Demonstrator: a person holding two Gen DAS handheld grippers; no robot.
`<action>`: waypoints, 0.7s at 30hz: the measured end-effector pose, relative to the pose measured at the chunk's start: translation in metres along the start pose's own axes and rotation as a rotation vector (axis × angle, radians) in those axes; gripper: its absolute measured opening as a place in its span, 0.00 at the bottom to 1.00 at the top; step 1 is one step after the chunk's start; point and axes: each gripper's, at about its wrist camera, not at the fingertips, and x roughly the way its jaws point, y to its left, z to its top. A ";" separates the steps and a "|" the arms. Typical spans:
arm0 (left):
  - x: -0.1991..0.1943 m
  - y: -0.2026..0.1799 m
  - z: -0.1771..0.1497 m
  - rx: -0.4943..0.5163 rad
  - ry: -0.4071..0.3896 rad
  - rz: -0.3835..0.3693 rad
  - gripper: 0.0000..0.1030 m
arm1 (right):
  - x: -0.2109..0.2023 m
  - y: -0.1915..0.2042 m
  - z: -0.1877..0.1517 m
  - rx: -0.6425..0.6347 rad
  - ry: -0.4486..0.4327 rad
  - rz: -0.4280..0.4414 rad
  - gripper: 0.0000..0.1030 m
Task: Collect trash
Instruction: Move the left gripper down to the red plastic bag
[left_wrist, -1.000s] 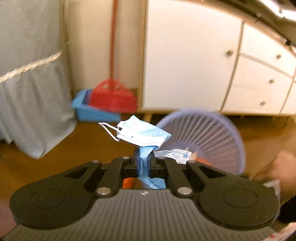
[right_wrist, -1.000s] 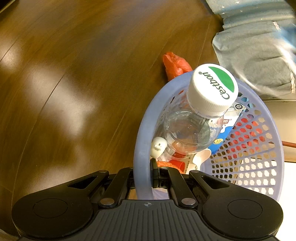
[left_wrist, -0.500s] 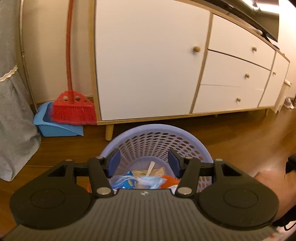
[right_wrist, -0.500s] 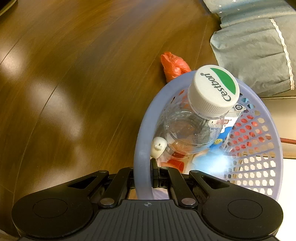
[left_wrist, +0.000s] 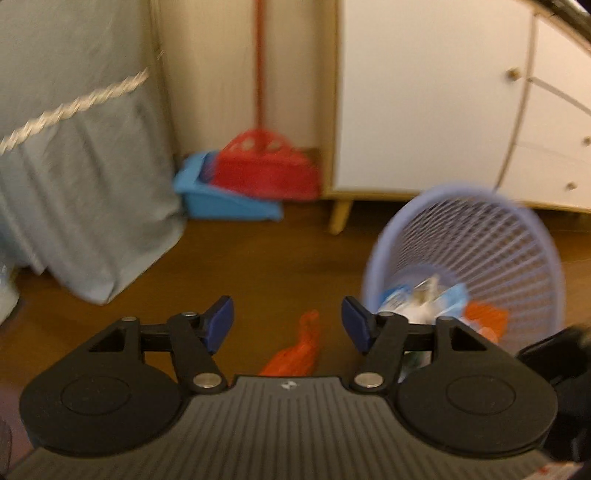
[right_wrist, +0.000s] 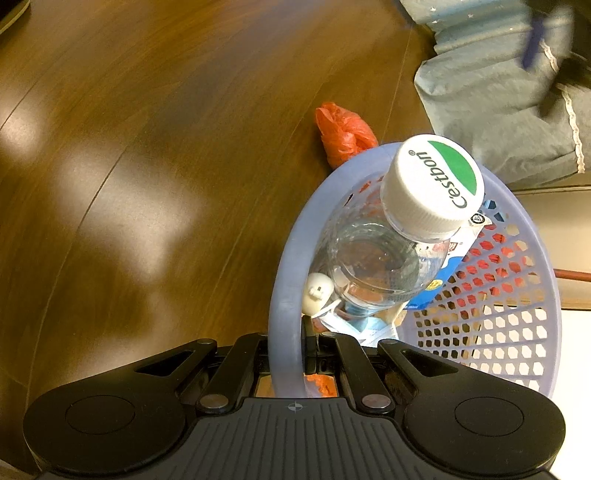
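Observation:
My right gripper (right_wrist: 303, 343) is shut on the rim of a lilac plastic basket (right_wrist: 288, 280). Inside it stand a clear water bottle with a white and green cap (right_wrist: 432, 188), a blue face mask (right_wrist: 369, 328), a small white piece (right_wrist: 317, 291) and other wrappers. My left gripper (left_wrist: 288, 325) is open and holds nothing. An orange plastic bag (left_wrist: 295, 354) lies on the floor just ahead of it, between the fingers in this view. The same orange bag (right_wrist: 343, 133) shows beyond the basket in the right wrist view. The basket (left_wrist: 517, 240) sits to the left gripper's right.
A grey bed skirt (left_wrist: 74, 184) hangs at the left. A blue dustpan (left_wrist: 221, 199) and a red broom (left_wrist: 266, 166) lean against the wall. A white cabinet on wooden legs (left_wrist: 424, 92) stands behind the basket. Dark wooden floor (right_wrist: 129, 166) spreads to the left.
The left gripper let the blue face mask fall into the basket, opened, and has swung left and down over the orange bag. The right gripper stays shut on the basket rim.

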 end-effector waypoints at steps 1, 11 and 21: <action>0.006 0.005 -0.007 -0.006 0.008 0.019 0.64 | 0.000 0.000 0.000 0.002 0.001 -0.001 0.00; 0.071 0.019 -0.070 0.030 0.122 0.075 0.66 | -0.001 -0.001 -0.001 0.012 -0.004 -0.003 0.00; 0.114 -0.010 -0.087 0.159 0.181 0.034 0.69 | 0.002 0.001 -0.006 -0.001 0.003 -0.026 0.00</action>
